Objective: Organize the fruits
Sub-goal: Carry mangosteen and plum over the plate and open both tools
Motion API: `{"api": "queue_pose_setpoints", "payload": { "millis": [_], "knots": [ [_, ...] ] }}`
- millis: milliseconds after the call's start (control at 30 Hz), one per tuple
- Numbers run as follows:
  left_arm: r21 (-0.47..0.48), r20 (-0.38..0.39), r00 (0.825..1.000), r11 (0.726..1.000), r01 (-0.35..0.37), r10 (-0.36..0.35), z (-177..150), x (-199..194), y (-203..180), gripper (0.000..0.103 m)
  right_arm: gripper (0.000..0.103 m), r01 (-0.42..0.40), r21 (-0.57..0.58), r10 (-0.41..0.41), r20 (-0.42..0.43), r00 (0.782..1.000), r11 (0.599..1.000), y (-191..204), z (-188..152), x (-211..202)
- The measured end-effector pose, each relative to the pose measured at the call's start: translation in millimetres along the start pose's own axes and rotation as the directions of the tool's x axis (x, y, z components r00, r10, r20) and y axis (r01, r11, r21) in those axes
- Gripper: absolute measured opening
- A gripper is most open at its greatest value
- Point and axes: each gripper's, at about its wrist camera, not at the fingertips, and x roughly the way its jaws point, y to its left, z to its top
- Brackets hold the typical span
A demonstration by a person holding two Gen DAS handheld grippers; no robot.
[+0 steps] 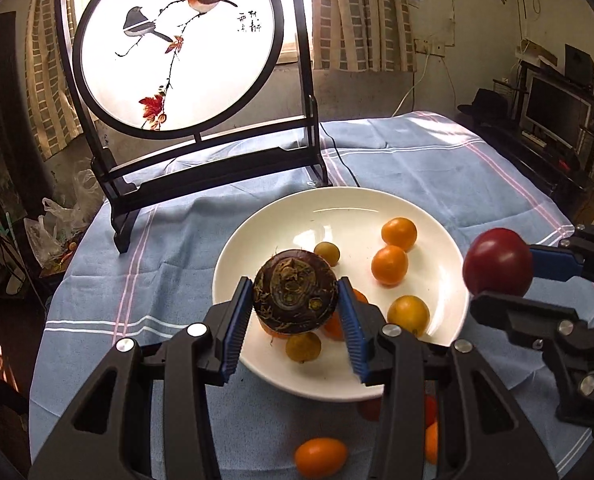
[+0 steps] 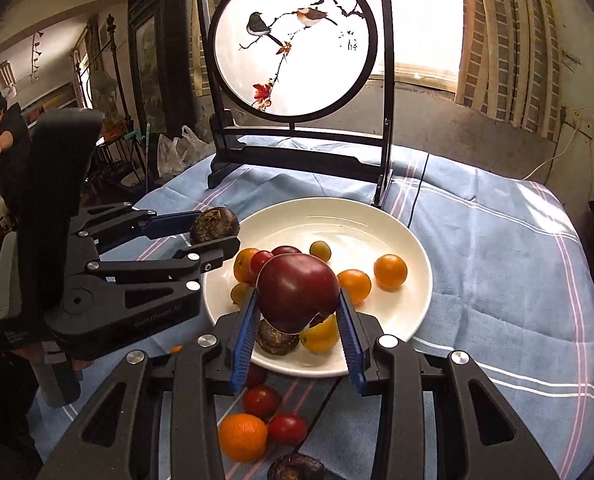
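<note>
Two grippers over one white plate on a blue striped cloth. Left gripper: jaws clamped on a dark brown, rough-skinned round fruit, held above the plate's near left rim; it hides part of the orange fruits beneath it. Faint lettering on the gripper body in the right view, not legible. Centre: plate holding small orange and yellowish fruits; a round bird-painting screen behind carries brush characters too small to read. Loose red and orange fruits on the cloth, partly cut off by the gripper frames. Right gripper: jaws closed on a dark red plum above the plate's near edge.
</note>
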Motion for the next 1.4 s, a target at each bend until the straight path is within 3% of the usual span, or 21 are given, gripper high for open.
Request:
{"api": "queue_pose_setpoints", "payload": {
  "millis": [533,1400],
  "knots": [
    [-0.099,-0.055,0.998,0.994,-0.043,0.038,14,47,30,0.042,0.039,0.016,0.085,-0.011,-0.058,0.998,0.996,-19,13,50],
    [-0.067,-0.109,0.991,0.994,-0.082,0.074,18,85,29,0.042,0.040,0.050,0.088,-0.040,-0.114,0.993,0.995,-25,30,99]
  ]
}}
